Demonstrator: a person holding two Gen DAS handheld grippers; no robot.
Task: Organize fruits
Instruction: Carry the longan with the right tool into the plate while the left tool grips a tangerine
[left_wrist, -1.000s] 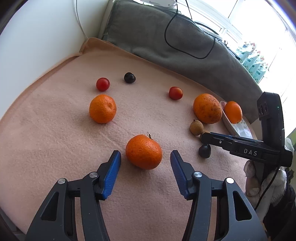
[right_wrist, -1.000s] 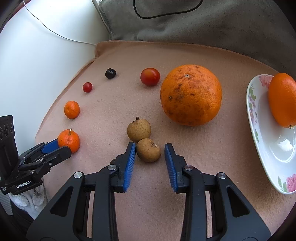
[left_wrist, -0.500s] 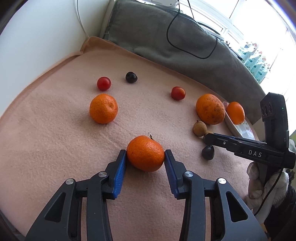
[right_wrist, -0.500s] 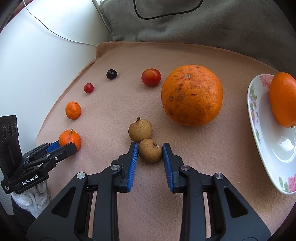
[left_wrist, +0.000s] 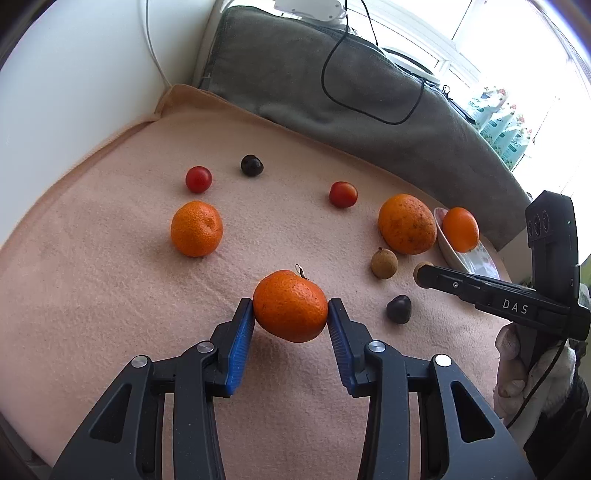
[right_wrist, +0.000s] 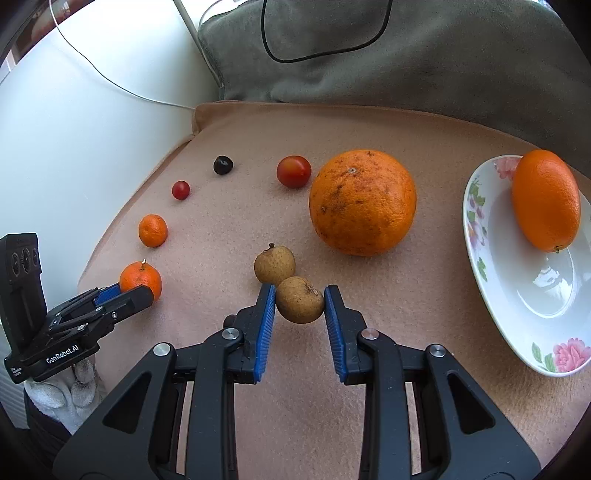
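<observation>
On the pink blanket (left_wrist: 92, 295), the left claw (left_wrist: 290, 321) has just squeezed shut on a small orange (left_wrist: 290, 305) — its blue pads touch both sides, and its stem points up and away. The right claw (right_wrist: 300, 306) grips a brown round fruit (right_wrist: 300, 300), with a second one just behind. The flowered plate (right_wrist: 517, 306) lies to the right, so the right claw is nearer — I think both fruits go there next.

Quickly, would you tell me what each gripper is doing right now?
Left gripper: jaws just closed, shut on the stemmed mandarin.
Right gripper: shut on the nearer brown longan.
</observation>
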